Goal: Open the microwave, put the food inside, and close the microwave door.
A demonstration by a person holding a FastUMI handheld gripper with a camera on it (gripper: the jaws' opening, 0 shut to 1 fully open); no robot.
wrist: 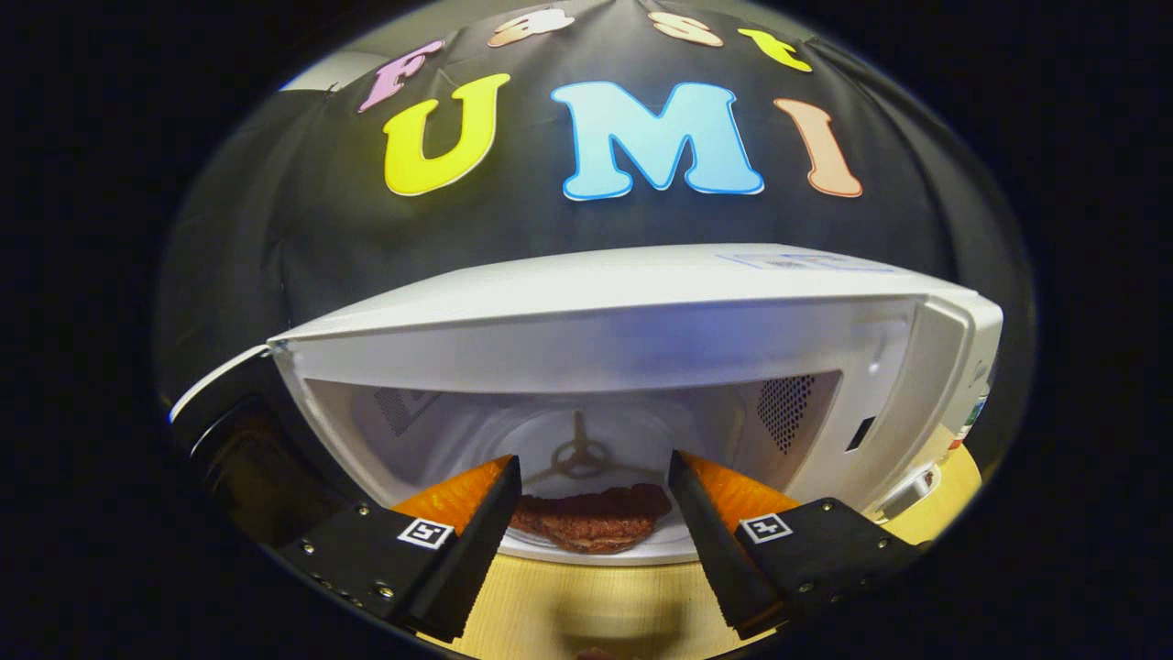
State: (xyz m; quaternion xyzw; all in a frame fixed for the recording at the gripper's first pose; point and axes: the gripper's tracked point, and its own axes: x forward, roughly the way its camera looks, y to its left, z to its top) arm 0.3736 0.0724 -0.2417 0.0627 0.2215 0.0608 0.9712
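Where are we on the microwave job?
Done: microwave door is swung open; the food lies on a plate in the cavity. In hand: the tongs are open, fingers either side of the food, not pressing it. Left: back out, shut the door.

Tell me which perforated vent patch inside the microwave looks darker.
The vent patch on the right inner wall, beyond the open gripper: its holes read dark, while the patch on the left wall looks pale and faint.

A recording booth: black cloth wall (302,229) behind a tabletop microwave (641,312).
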